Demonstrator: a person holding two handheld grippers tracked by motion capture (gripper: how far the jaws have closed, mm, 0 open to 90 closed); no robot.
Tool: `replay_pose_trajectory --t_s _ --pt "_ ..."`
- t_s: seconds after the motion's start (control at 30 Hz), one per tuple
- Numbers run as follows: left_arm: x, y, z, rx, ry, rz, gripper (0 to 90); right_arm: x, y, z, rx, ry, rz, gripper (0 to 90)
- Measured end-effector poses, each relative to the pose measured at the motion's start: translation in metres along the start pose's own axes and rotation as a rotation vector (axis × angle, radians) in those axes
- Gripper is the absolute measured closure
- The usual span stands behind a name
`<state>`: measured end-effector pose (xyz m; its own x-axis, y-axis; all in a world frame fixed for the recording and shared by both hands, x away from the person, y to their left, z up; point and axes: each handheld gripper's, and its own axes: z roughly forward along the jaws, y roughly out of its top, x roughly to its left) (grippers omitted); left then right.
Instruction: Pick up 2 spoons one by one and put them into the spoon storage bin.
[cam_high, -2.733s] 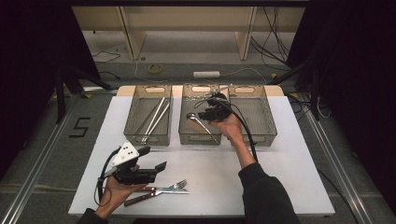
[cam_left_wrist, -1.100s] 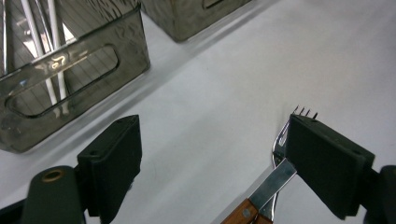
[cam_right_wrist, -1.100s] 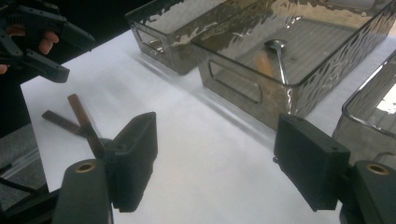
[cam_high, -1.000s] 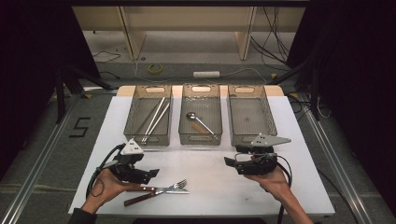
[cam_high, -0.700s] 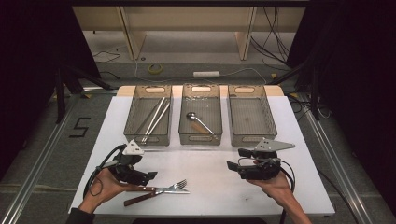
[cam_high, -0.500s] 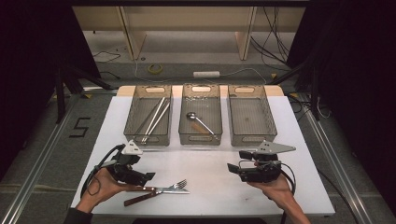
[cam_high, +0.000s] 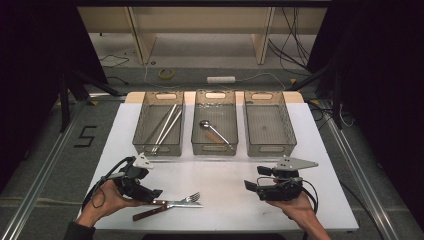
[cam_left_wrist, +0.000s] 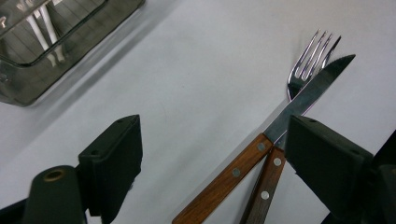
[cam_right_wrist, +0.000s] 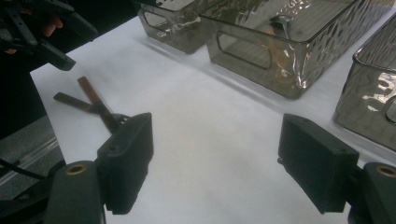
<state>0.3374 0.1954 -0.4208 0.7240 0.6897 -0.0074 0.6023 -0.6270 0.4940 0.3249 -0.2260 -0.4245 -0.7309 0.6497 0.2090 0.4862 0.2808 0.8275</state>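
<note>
Near the table's front edge, your left gripper (cam_high: 152, 194) stands wide open beside the crossed knife (cam_left_wrist: 261, 144) and fork (cam_left_wrist: 306, 65), both unsorted. Your right gripper (cam_high: 252, 186), jaws just opening, holds nothing. One spoon (cam_high: 216, 132) already lies in the middle bin (cam_high: 215, 148); right bin (cam_high: 270, 148) awaits.

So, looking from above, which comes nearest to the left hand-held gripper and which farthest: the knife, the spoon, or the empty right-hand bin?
From the left hand-held gripper:
1. Knife, lying right beside it on the table.
2. Spoon, in the middle bin, farther back.
3. Empty bin, far right of the row.
</note>
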Motion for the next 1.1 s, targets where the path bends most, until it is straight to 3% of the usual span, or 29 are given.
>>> replay_pose_trajectory --t_s 0.73,0.8,1.1 --pt "0.000 -0.009 0.010 0.128 0.030 0.077 24.4 0.001 -0.003 0.001 0.015 0.008 -0.004 27.4" --pt "0.000 -0.010 0.011 0.123 0.027 0.064 25.1 0.001 -0.003 0.001 0.015 0.009 -0.001 27.4" --pt "0.002 -0.013 0.015 0.170 0.035 0.088 28.9 0.002 -0.003 0.001 0.015 0.009 -0.001 27.4"
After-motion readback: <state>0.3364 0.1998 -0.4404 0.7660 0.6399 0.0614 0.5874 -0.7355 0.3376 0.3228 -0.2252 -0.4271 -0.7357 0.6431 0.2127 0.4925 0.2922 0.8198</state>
